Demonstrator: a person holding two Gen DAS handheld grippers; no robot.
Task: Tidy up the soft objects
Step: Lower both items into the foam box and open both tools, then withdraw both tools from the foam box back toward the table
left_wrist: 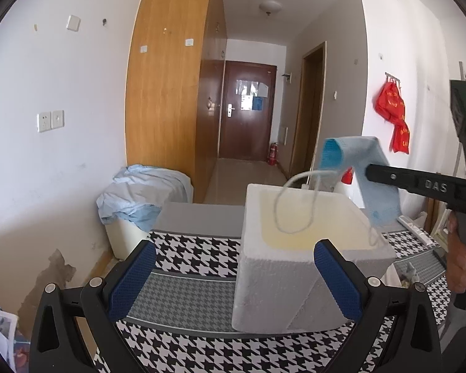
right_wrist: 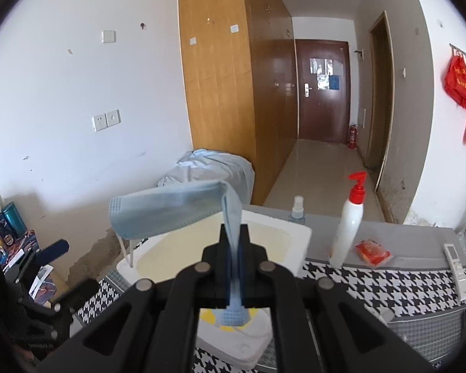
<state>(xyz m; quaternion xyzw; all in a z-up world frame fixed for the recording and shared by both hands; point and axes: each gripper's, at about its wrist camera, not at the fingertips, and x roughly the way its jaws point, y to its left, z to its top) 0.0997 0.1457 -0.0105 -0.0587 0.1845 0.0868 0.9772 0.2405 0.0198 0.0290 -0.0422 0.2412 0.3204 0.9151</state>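
A blue face mask hangs in the air above a white foam box on the houndstooth table. My right gripper is shut on the mask and holds it over the box opening, its ear loop dangling inside. In the right wrist view the right gripper pinches the mask, which folds over to the left above the foam box. My left gripper is open and empty, its blue pads either side of the box's near left corner.
A white pump bottle with red top, a small spray bottle, a red packet and a white remote lie on the table right of the box. A white bin covered with blue cloth stands at the wall.
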